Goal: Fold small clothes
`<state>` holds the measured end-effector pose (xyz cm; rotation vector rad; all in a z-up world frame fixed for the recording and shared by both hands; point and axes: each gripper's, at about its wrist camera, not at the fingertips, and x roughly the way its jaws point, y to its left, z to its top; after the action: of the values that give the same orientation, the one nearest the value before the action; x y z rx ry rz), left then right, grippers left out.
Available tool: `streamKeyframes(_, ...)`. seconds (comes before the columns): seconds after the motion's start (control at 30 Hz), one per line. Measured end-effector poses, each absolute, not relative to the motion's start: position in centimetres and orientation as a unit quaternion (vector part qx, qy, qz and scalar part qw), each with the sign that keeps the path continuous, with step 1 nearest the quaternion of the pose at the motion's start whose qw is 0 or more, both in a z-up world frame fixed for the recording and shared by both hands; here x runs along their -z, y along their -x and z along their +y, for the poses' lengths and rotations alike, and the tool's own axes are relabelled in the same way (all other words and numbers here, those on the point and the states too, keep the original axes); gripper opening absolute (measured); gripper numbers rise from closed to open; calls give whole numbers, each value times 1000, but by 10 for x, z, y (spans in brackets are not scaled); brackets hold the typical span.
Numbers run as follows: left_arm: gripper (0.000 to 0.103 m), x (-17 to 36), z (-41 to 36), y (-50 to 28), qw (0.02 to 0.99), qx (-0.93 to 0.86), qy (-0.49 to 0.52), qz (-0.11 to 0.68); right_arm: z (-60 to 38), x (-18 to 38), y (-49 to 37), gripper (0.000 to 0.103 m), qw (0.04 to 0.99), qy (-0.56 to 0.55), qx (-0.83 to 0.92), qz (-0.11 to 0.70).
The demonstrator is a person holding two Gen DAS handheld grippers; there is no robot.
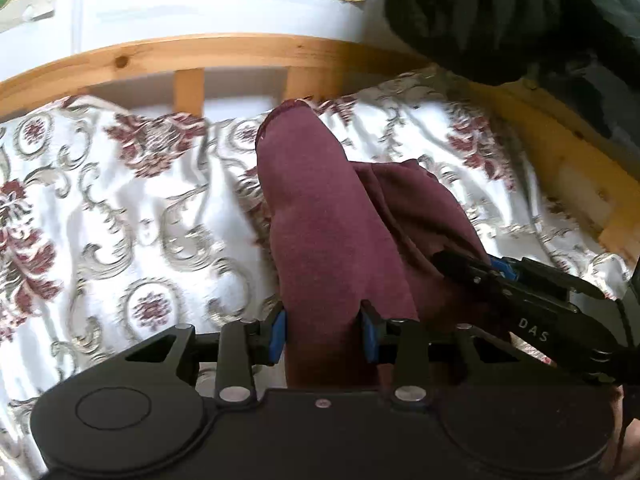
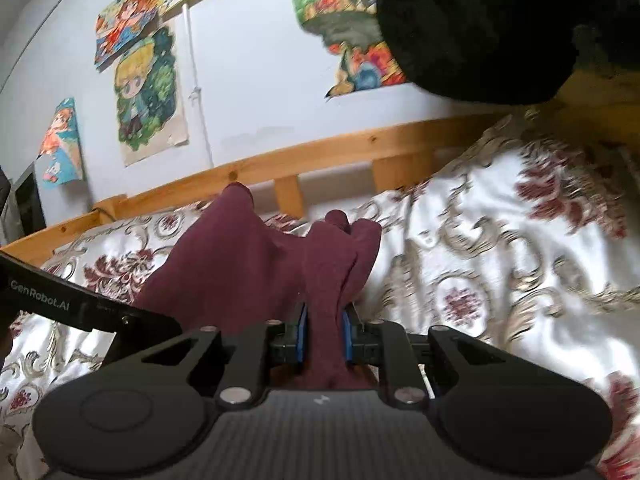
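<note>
- Lifting the maroon garment (image 1: 320,216) off the bed (image 1: 120,208); the left gripper (image 1: 325,330) and right gripper (image 2: 325,334) each have jaws clenched on bunched cloth
- Judged next: spread it flat; then fold

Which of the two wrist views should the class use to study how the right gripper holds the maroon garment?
The right wrist view: the right gripper sits centred there, both blue pads pressed on a bunched strip of the maroon garment. The left wrist view shows that gripper only from the side, at the right edge, its tip against the cloth.
</note>
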<state>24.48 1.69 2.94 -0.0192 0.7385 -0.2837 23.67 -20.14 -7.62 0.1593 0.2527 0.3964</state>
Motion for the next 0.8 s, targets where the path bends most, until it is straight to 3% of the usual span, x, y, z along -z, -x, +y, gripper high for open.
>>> streamKeyframes(0.47,40,-27,28,-249,929,106,-20,355,-184,80,-251,20,967,-64,-218,114)
streamKeyframes(0.63,40,-11,34,-257,927,93,1,363,-190,88,-261,21,967,-56,-191,157)
streamKeyframes(0.73,43,-4,40,-264,923,84,23,374,-194,94,-266,24,967,-55,-175,179)
streamKeyframes(0.8,45,0,45,-269,919,78,42,384,-194,98,-267,37,968,-50,-161,185)
